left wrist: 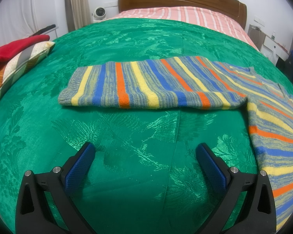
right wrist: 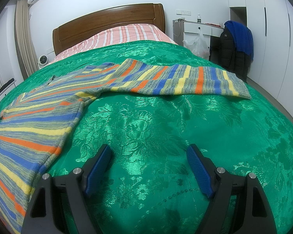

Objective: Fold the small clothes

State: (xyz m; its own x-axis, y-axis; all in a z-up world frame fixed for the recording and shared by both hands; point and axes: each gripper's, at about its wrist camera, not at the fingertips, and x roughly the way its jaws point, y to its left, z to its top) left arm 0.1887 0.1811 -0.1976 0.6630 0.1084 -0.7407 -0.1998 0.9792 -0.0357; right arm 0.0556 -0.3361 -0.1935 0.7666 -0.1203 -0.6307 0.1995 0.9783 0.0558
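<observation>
striped sweater (left wrist: 146, 85) flat on green bedspread (left wrist: 127, 136)

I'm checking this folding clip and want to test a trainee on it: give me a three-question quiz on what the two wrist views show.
1. True or false: the left gripper is clamped on a sleeve of the striped sweater.
2. Multiple choice: what does the sweater lie on? A) a wooden floor B) a green bedspread C) a white desk
3. Short answer: how are the sweater's sleeves arranged?

Key
1. False: both the left gripper and the right gripper stand open over bare bedspread, holding nothing.
2. B
3. Spread out flat to either side, left sleeve and right sleeve, not yet folded in.
</observation>
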